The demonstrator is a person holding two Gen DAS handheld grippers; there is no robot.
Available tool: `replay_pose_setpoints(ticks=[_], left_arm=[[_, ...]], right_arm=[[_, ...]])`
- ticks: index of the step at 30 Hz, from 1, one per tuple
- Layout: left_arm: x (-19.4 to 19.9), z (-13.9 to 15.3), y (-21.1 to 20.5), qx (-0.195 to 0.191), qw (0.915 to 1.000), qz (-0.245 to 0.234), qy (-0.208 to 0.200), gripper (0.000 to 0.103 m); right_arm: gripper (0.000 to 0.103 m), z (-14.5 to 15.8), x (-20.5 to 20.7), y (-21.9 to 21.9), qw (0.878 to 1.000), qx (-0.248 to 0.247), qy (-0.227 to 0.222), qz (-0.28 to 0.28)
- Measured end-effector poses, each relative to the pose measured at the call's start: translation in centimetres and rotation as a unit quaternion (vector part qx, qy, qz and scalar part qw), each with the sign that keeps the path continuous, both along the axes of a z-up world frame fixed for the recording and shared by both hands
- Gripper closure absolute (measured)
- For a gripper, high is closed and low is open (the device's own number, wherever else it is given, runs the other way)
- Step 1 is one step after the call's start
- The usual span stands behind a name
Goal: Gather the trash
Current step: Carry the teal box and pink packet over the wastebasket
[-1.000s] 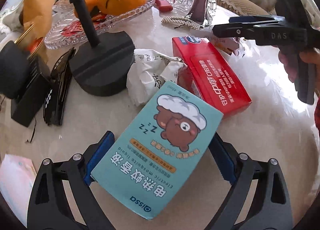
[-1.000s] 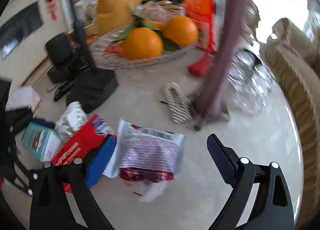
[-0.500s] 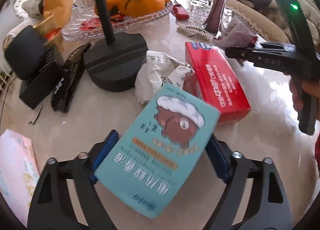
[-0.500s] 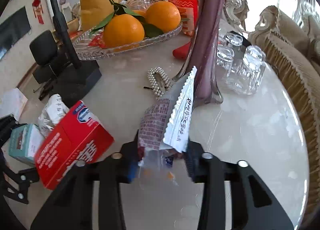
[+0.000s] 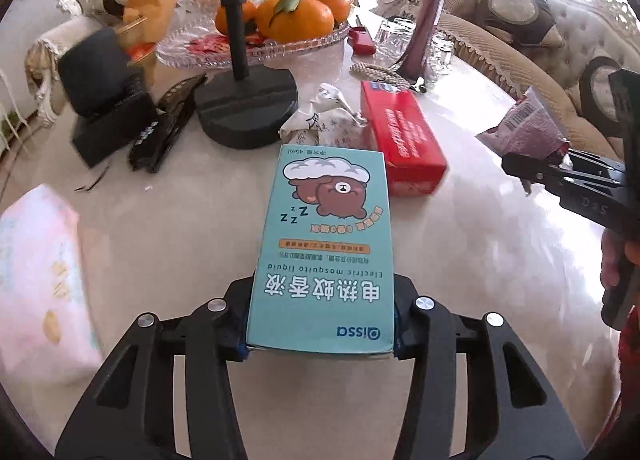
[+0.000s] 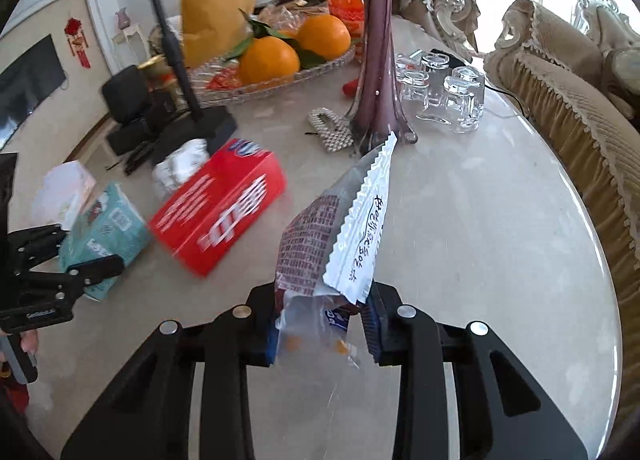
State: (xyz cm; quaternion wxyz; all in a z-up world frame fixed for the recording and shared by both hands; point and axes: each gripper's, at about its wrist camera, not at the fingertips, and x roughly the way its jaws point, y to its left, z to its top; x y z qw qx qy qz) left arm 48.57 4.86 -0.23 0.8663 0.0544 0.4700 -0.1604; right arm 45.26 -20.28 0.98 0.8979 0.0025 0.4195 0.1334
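Around, sofas [image 6: 568, 108] ring the glossy, cluttered marble table [image 6: 480, 228].

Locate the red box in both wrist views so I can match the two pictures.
Left wrist view: the red box lies upper right of centre, just beyond and right of the teal box held by the left gripper.
Right wrist view: the red box lies left of centre, blurred, left of the snack wrapper.
Shared landmark: the purple vase, standing behind the red box.
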Motion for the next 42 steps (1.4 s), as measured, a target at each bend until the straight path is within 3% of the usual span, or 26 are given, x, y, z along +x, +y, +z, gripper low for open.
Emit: replay_pose_setpoints(ticks=[5,11,15,18,20,22,25,29,33,39,42], left_arm=[[-5.7,3.0,0.2,0.007,0.9995,-0.020,-0.025,0.056],[-17.8,7.1,0.3,-0.004,0.9978,-0.043,-0.050,0.056],[-27.2,8.1,-0.5,-0.027,0.9963,-0.063,-0.053,0.056],[-33.8,7.9,-1.1,-0.077,0.9941,-0.069,-0.033,0.056],[-38.0,7.5,-1.8,-0.097,0.9919,-0.075,-0.033,0.056],[-42.9,6.5,-2.8,-0.102,0.9906,-0.085,-0.032,0.056],[-49.1,3.7,-4.2,-0.075,0.9931,-0.087,-0.020,0.056],[-54.1,-1.7,-5.0,-0.075,0.9957,-0.053,0.015,0.055],[-55.0,-8.5,-6.4,-0.021,0.9985,-0.006,0.050,0.055],[-52.1,-17.0,-7.3,-0.048,0.9877,0.025,0.147,0.055],[-51.1,-19.3,-7.1,-0.030,0.9849,0.041,0.165,0.054]], right_arm=[[0.073,1.0,-5.0,-0.3,1.000,0.014,-0.016,0.014],[0.073,3.1,-14.7,-0.9,0.997,0.031,-0.049,0.057],[0.073,3.7,-22.7,-1.5,0.993,0.052,-0.063,0.081],[0.073,3.7,-29.9,-1.3,0.990,0.067,-0.061,0.105],[0.073,3.8,-31.7,-1.2,0.990,0.069,-0.060,0.111],[0.073,3.9,-35.6,-1.0,0.988,0.070,-0.059,0.126],[0.073,3.4,-41.5,-0.8,0.986,0.079,-0.046,0.137],[0.073,-0.2,-47.8,-0.3,0.988,0.071,0.000,0.137],[0.073,-5.5,-50.6,0.6,0.988,0.061,0.069,0.122],[0.073,-15.4,-49.2,3.6,0.978,0.000,0.180,0.108],[0.073,-19.3,-48.2,4.9,0.970,-0.030,0.219,0.105]])
